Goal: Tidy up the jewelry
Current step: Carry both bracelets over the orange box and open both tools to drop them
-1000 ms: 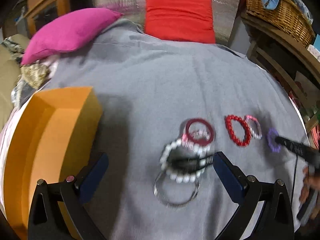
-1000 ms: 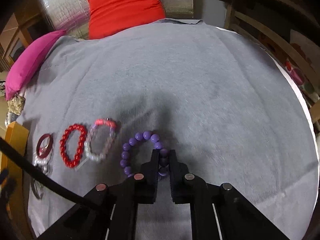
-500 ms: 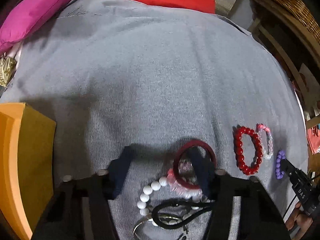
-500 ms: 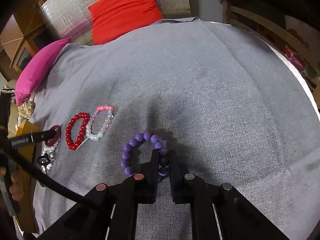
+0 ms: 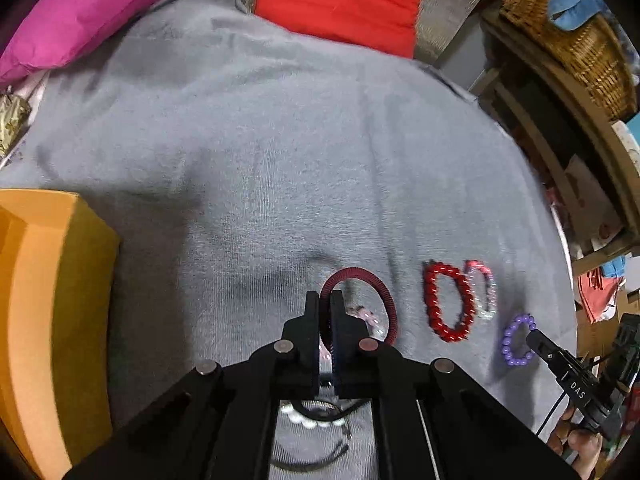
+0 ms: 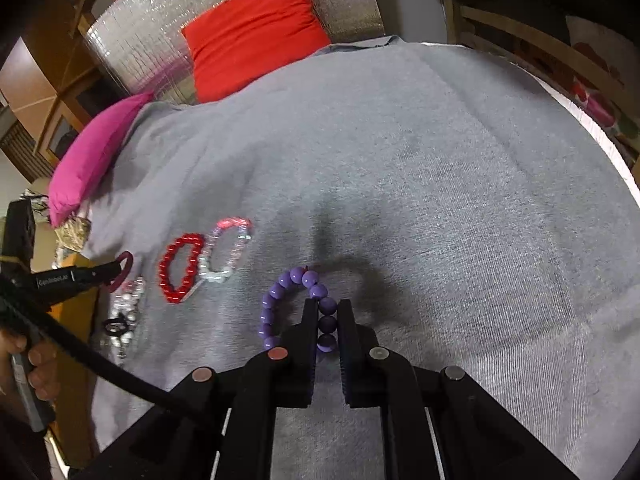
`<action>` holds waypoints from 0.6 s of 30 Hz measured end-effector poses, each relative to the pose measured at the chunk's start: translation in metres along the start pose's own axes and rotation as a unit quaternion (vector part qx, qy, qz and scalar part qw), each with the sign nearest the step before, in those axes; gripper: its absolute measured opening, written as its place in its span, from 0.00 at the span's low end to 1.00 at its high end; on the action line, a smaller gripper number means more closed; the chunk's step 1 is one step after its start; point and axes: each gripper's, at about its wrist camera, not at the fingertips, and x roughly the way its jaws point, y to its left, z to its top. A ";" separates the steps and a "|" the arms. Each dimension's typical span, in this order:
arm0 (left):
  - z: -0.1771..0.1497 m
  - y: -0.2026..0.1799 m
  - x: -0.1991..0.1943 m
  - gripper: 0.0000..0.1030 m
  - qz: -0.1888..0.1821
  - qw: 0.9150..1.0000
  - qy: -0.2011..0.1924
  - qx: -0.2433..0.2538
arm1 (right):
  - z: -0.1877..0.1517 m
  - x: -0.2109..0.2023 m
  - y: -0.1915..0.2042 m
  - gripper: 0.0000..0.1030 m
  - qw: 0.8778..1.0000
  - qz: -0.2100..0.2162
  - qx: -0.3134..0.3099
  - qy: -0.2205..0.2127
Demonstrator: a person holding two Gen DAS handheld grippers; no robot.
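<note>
The left gripper [image 5: 325, 300] pinches the dark red bangle [image 5: 374, 280]; the right gripper [image 6: 326, 312] grips the purple beads [image 6: 296, 278], right of the red beads [image 5: 448, 300]. "DAS" marks its finger. White pearls [image 5: 312, 420] are half hidden.

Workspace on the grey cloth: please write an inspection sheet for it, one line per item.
Surface: grey cloth, wrinkled.
Job's things: dark red bangle; red bead bracelet touching a clear-pink bracelet; purple bead bracelet; pile with white pearls; orange box at left.
Clutter: nothing seen.
Grippers: left tool shut on the bangle's rim; right tool shut on the purple beads.
Cables: black cable crossing the right view.
Surroundings: red cushion, pink cushion, wicker basket.
</note>
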 end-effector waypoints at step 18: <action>-0.074 0.010 -0.086 0.04 -0.012 0.998 -0.064 -0.015 | -0.031 -0.068 0.038 0.10 0.998 0.057 -0.008 -0.027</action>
